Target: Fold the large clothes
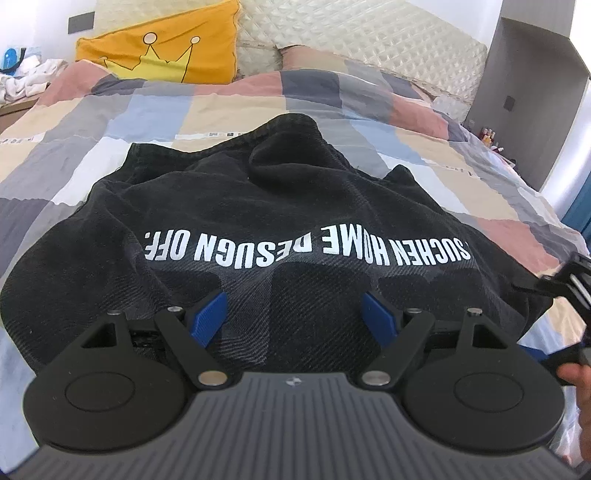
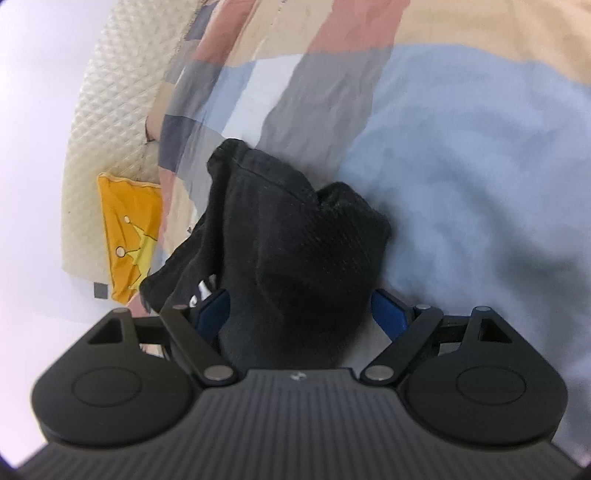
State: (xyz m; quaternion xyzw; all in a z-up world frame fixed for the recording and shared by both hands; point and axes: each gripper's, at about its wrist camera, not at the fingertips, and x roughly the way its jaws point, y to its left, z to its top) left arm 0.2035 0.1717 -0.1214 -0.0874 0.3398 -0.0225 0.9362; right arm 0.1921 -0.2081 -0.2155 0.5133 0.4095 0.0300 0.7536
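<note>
1. Patchwork bedding in pink, beige, blue and grey covers the bed, and on it lies the black garment, bunched, with white lettering across it that reads upside down in the left wrist view.
2. From the left tool, the garment spreads from 9 o'clock through 12 to 3 o'clock, and dark cloth lies under and between its blue pads. Its jaws stand wide apart and grip nothing.
3. In the blurred right wrist view, a thick fold of the garment rises at 12 o'clock from the right tool and fills the gap between the jaws. These stand wide; the pads do not press on the cloth.
4. A hand shows at 4 o'clock in the left wrist view.
5. Farther off, an orange pillow with a crown drawing leans on the quilted headboard at 11 o'clock.
</note>
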